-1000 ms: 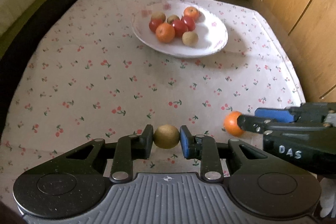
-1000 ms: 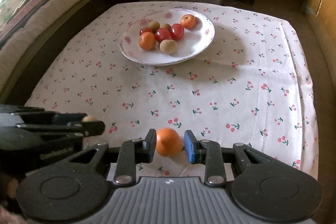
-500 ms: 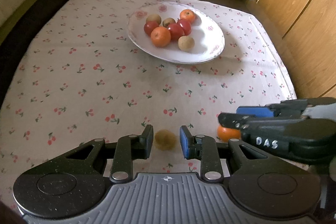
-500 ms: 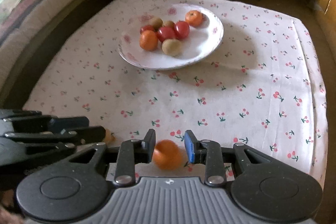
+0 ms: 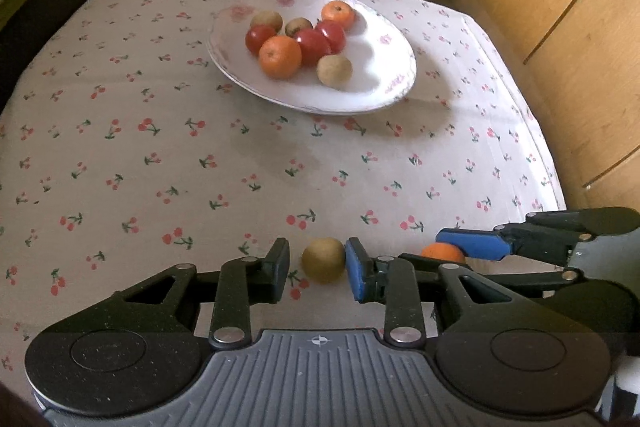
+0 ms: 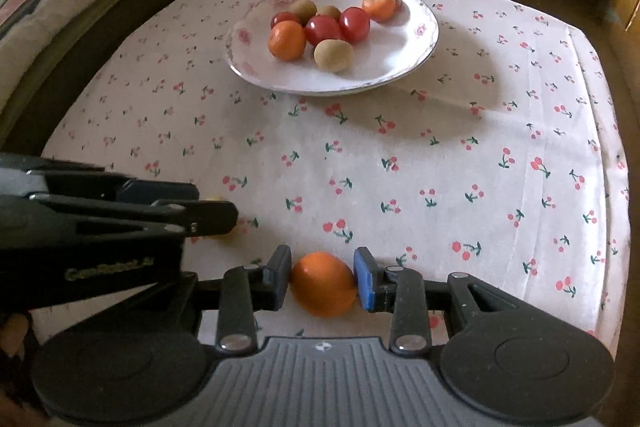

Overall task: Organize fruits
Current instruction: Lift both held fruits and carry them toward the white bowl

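Fruit under inspection: brown kiwi and orange, both on the cloth near the plate – left gripper and right gripper opening, pads clear of each. Kiwi shows plainly only in left view – right view hides it

Matt cotton-looking tablecloth printed with cherries, glossy glazed white plate at twelve o'clock, shiny smooth tomatoes, dull rough-skinned kiwi, dimpled orange, matt black plastic fingers, possibly varnished wood panels at two o'clock.
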Demonstrator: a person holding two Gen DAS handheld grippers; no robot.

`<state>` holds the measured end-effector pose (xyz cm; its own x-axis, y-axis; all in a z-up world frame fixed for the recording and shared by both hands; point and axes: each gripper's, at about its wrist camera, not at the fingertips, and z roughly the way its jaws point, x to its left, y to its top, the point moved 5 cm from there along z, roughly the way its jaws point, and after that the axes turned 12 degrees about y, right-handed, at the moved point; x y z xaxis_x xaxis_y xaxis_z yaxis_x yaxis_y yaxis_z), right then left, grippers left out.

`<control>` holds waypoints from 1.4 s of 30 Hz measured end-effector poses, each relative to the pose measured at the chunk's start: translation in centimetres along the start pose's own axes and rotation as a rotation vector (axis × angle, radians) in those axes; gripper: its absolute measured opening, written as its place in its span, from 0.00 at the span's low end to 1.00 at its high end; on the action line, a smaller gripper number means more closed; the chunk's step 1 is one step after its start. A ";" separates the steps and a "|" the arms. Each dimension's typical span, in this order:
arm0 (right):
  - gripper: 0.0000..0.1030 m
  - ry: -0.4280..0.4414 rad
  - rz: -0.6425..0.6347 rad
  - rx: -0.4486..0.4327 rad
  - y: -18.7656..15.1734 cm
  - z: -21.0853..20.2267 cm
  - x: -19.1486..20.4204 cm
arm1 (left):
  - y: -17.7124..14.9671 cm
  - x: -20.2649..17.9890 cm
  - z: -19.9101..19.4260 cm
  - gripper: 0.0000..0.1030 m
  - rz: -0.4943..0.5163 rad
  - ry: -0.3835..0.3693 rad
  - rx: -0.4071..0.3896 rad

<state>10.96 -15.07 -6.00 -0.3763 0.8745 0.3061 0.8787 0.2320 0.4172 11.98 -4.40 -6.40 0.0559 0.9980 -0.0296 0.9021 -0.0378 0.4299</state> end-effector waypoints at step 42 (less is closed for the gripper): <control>0.34 0.016 0.080 -0.202 10.7 -2.2 -3.6 | 9.1 0.8 0.2 0.33 -0.105 -0.015 -0.105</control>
<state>21.09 -16.63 -0.71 -0.3140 0.8795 0.3577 0.8298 0.0712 0.5536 20.32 -3.94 -2.71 -0.0290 0.9953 -0.0928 0.8536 0.0730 0.5158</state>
